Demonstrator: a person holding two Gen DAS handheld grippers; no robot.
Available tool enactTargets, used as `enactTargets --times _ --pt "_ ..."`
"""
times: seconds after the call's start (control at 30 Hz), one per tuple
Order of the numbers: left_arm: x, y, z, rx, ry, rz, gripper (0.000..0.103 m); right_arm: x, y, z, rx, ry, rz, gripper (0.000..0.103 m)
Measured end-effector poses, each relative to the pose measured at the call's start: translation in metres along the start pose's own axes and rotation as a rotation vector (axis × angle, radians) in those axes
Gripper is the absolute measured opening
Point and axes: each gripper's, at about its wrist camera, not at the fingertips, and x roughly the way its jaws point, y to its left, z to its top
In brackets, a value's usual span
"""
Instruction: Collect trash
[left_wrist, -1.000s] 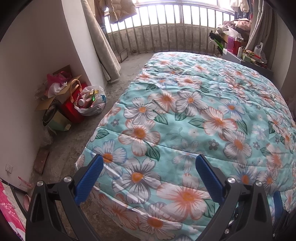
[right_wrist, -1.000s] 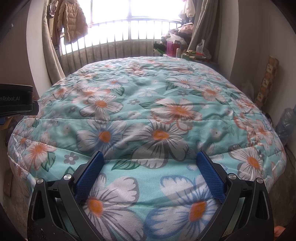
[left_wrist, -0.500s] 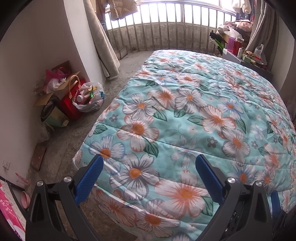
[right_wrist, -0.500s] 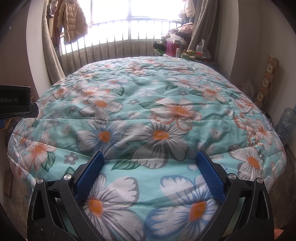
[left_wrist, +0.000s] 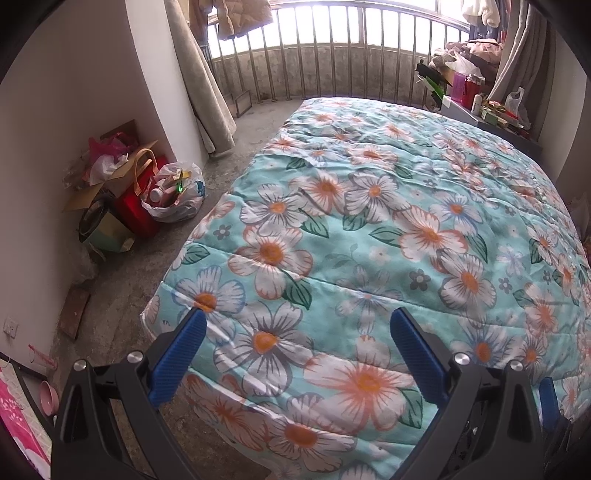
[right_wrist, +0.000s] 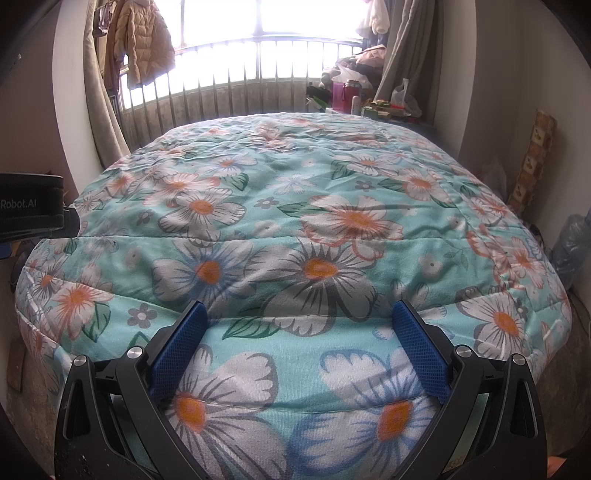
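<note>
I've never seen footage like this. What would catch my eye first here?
The turquoise flowered quilt covering the bed fills both views. Next, the pile of bags and boxes on the floor against the left wall, then the blue fingers of the open left hand-held gripper framing the bottom.

A bed under a floral quilt (left_wrist: 369, 229) fills the room. Beyond its far end, a barred window (right_wrist: 258, 74) glares with daylight; bare concrete floor (left_wrist: 122, 291) and white wall (left_wrist: 55, 110) lie beside it.
</note>
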Motion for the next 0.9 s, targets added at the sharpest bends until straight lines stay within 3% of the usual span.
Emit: enactTargets --times 0.9 --pt "-0.0022 -0.0013 -0.0007 0.006 -0.001 0.0 0.098 0.0009 -0.0001 0.0004 0.0 0.0 0.0 0.096"
